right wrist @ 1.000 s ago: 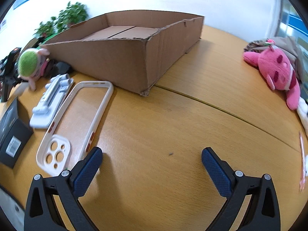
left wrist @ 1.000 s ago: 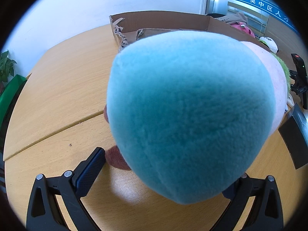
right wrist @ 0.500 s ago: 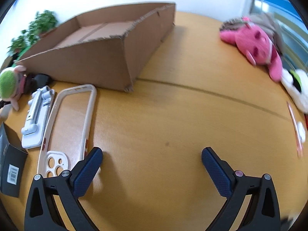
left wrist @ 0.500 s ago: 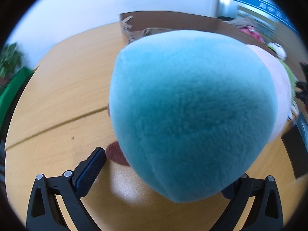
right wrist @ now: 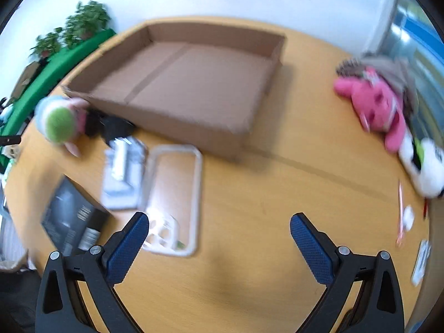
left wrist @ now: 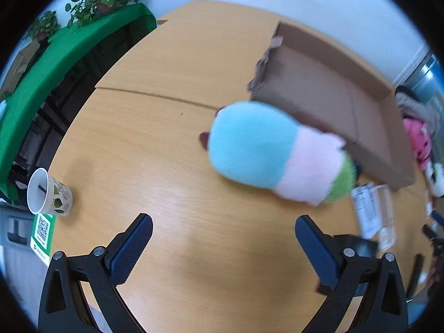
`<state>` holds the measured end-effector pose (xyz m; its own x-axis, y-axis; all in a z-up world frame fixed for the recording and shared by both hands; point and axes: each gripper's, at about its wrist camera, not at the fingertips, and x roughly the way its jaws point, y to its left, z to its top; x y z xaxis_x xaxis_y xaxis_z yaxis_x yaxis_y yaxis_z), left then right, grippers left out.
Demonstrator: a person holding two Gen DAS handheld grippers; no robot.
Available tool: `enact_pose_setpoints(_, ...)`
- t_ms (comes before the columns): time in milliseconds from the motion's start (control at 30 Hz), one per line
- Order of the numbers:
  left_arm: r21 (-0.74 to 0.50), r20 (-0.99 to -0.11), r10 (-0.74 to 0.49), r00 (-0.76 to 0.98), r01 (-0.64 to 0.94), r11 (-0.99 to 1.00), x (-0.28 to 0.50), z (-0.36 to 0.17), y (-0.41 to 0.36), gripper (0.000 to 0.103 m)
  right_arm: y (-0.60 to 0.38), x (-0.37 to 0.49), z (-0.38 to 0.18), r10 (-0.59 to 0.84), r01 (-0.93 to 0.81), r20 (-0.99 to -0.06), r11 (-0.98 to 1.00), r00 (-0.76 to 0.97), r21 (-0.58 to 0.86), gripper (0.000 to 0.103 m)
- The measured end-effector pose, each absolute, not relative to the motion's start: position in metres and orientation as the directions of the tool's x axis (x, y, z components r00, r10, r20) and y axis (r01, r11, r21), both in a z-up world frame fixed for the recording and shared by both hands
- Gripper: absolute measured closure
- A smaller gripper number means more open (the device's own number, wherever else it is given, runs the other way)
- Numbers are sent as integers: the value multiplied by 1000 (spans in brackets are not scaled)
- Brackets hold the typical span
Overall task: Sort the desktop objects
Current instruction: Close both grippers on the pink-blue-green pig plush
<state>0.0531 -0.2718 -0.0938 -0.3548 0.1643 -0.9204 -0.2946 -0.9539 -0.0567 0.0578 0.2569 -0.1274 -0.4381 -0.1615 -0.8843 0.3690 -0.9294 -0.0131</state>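
left gripper (left wrist: 223, 234) jaws wide apart, right gripper (right wrist: 219, 231) likewise — both empty

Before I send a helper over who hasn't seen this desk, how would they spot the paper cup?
Start at the wooden table, on the edge nearest the green bench. The paper cup stands there alone, white with a leaf print, beside a green QR-code card.

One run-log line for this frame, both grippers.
left gripper: open, empty | right gripper: open, empty | plush toy: on table, beside cardboard box | box: empty
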Motion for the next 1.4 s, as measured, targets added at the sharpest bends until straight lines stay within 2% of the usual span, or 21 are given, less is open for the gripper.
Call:
enact_pose_setpoints(167, -185, -893, 281, -351, -283, -941, 39, -54, -239, 1, 191, 45, -90, -278, 480, -864, -876, -419, 49, 0)
enact_pose_setpoints(233, -199, -887, 299, -353, -293, -935, 27, -45, -238, 1, 166, 44, -75, -324, 518, -845, -853, -425, 67, 0)
enact_pose_setpoints(400, -202, -903, 300, -309, -311, -929, 2, -52, -222, 1, 102, 41, -53, -358, 572, -845, -817, -398, 77, 0)
enact_pose_setpoints(567, -281, -908, 361, -213, -331, -901, -13, -78, -224, 1, 55, 40, -44, -338, 630, -854, -776, -395, 16, 0)
enact_pose_setpoints(833, -388, -905, 421, -68, -275, -880, -51, -131, -230, 1, 4, 20, -82, -269, 673, -934, -738, -233, 45, 0)
enact_pose_setpoints(1067, -437, -897, 439, 58, -273, -857, -78, -170, -222, 1, -34, -21, -138, -251, 656, -966, -740, -59, 152, 1)
enact_pose_setpoints(1233, -541, -841, 530, 109, -182, -821, -81, -191, -235, 0, -49, -32, -176, -234, 659, -971, -721, 59, 214, 11)
enact_pose_setpoints(1300, -563, -827, 548, 129, -178, -807, -78, -195, -236, 3, -49, -34, -185, -234, 646, -969, -728, 81, 230, 13)
enact_pose_setpoints(1367, -602, -798, 584, 146, -155, -783, -74, -199, -238, 12, -47, -38, -194, -252, 618, -959, -736, 127, 275, 15)
enact_pose_setpoints(1400, -604, -797, 586, 146, -153, -782, -73, -199, -239, 13, -46, -38, -195, -254, 617, -958, -735, 134, 281, 16)
